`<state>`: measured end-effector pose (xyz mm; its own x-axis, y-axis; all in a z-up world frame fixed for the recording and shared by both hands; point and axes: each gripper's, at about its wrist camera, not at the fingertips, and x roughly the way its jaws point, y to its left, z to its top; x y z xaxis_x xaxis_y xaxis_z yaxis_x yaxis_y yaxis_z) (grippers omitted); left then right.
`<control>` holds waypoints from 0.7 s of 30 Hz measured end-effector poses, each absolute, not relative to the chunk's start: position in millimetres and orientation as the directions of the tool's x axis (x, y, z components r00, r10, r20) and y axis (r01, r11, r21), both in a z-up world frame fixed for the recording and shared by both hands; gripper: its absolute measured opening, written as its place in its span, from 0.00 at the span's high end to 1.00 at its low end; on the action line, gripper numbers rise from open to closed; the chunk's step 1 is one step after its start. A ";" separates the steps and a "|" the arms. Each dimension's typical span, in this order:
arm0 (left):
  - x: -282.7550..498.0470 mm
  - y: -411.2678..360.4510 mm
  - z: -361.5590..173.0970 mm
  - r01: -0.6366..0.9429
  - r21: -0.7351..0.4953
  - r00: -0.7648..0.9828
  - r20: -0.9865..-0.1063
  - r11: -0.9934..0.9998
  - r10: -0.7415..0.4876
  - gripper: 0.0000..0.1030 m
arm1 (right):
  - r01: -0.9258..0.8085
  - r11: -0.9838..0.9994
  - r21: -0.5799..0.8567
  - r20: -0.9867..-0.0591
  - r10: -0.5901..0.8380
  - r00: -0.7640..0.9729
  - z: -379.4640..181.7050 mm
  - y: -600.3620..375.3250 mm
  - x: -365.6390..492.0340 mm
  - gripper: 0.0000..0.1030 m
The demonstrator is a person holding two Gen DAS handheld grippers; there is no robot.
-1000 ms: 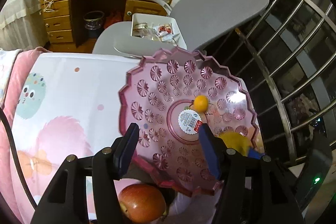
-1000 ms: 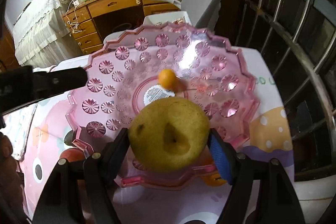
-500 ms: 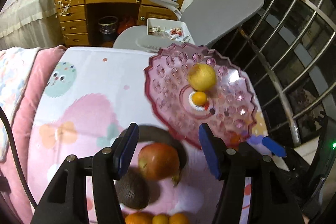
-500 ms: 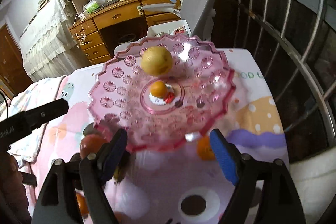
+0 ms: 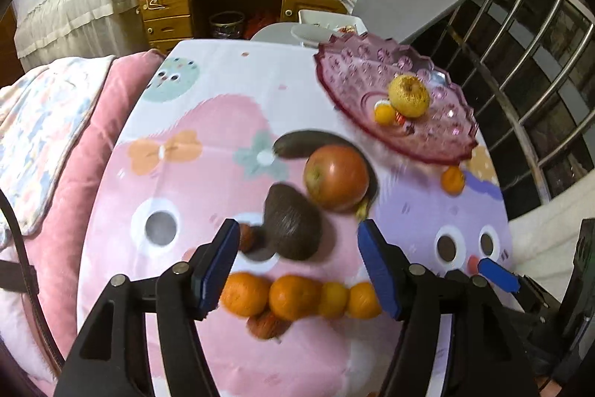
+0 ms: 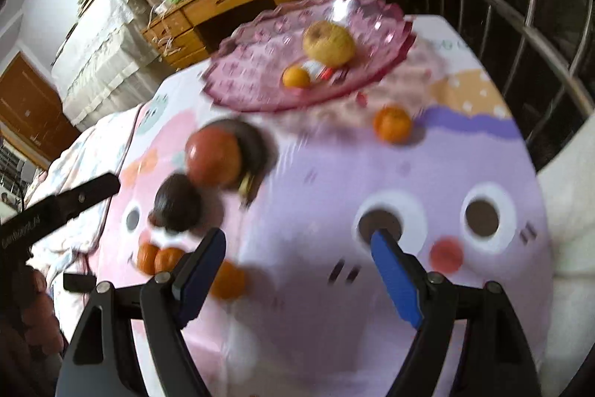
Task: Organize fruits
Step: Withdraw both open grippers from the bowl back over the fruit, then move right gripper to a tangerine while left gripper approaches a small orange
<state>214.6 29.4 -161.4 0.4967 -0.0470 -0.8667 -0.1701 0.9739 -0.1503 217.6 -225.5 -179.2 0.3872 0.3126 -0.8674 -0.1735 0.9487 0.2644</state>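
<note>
Left gripper [image 5: 297,265] with blue-padded black fingers spread wide, holding nothing, raised above a cartoon-printed pink and lilac tablecloth [image 5: 178,181]; right gripper [image 6: 297,270] likewise spread wide and empty, above the lilac part of the cloth with its printed eyes; tip of the right gripper also showing at the right edge of the left view.

On the far right of the cloth, a scalloped pink glass fruit plate [image 5: 353,77] [image 6: 256,62]; in it, a rough yellow pear-like fruit [image 5: 409,95] [image 6: 328,43] touching a small orange kumquat-sized fruit [image 5: 385,113] [image 6: 296,77], beside a white-and-red sticker at the plate's centre.

Outside the plate, on the cloth: a lone small orange mandarin [image 5: 453,179] [image 6: 392,124] just beside the plate's near rim; a round red apple [image 5: 336,177] [image 6: 213,157] lying against a dark curved banana-like fruit [image 5: 297,142], blurred; a dark brown avocado [image 5: 293,224] [image 6: 177,208] just beside the apple on its near side; a small reddish-brown fruit [image 5: 247,237] touching the avocado, kind unclear.

Nearest the left gripper, a row of four orange mandarins [image 5: 297,296] side by side between the fingers in view, with another reddish fruit [image 5: 267,326] just beneath; motion blur over both views.
</note>
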 end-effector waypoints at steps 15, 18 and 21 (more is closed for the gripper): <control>179.1 49.8 -205.9 0.025 -0.120 0.341 -0.932 0.992 -0.122 0.34 | -0.280 0.934 0.223 -0.869 0.321 0.377 -200.7 -171.5 156.2 0.21; 180.5 53.5 -211.9 0.083 -0.106 0.320 -0.939 0.991 -0.128 0.34 | -0.323 0.932 0.167 -0.864 0.296 0.407 -203.2 -159.6 151.5 0.21; 186.0 59.5 -219.3 0.130 -0.096 0.298 -0.945 0.987 -0.131 0.34 | -0.360 0.929 0.089 -0.862 0.253 0.440 -206.6 -146.7 150.2 0.21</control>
